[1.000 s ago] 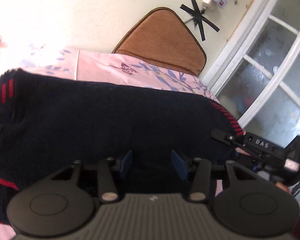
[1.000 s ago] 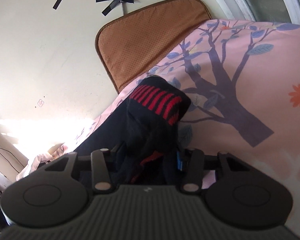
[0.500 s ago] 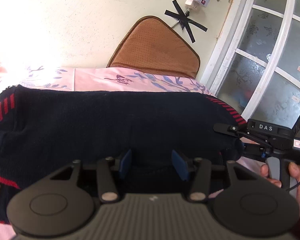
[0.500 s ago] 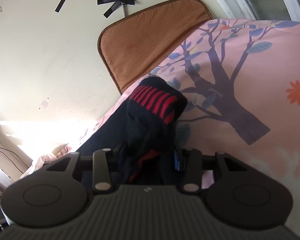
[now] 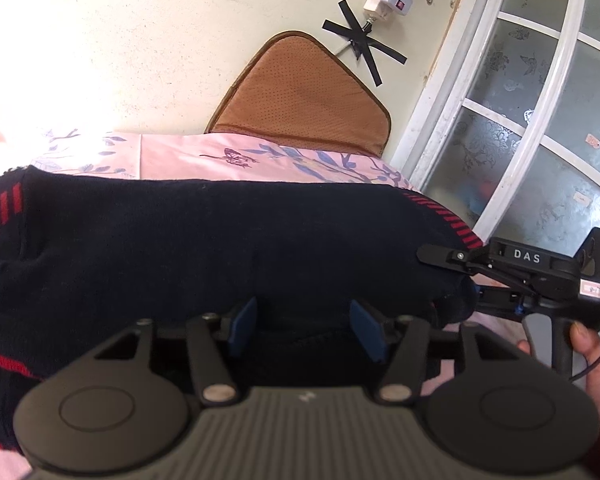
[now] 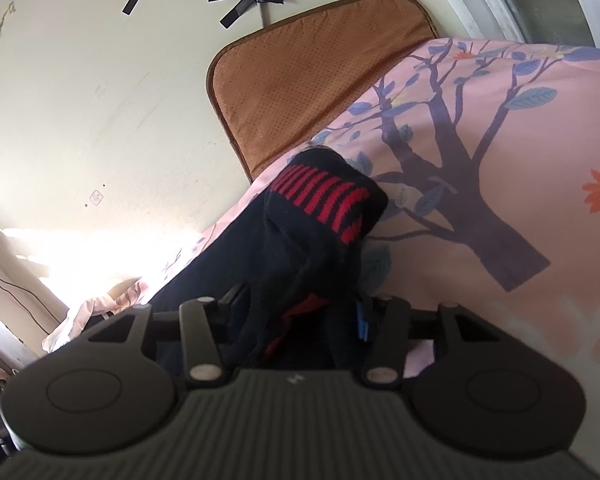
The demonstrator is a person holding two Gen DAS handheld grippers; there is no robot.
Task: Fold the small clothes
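A dark navy knit garment (image 5: 220, 248) with red-striped cuffs lies folded lengthwise across the pink floral sheet (image 5: 180, 156). My left gripper (image 5: 304, 330) sits at its near edge. Its jaws are opening, the blue pads (image 5: 242, 326) stand apart, and the cloth lies loose between them. In the right wrist view the garment's end (image 6: 300, 232) is bunched up, with a striped cuff (image 6: 324, 200) on top. My right gripper (image 6: 300, 314) has that bunch filling the gap. Its jaws are opening but still touch the cloth. That gripper (image 5: 456, 280) also shows at the garment's right corner.
A brown perforated cushion (image 5: 300, 108) leans on the cream wall behind the bed. A white-framed frosted glass door (image 5: 540, 120) stands to the right. A power strip with black tape (image 5: 384, 0) hangs on the wall. A person's hand (image 5: 596, 364) holds the right gripper's handle. Crumpled cloth (image 6: 96, 312) lies far left.
The left view has rolled more level and drawn back a little. Both pairs of pads stand slightly wider apart. The garment has stayed where it lay.
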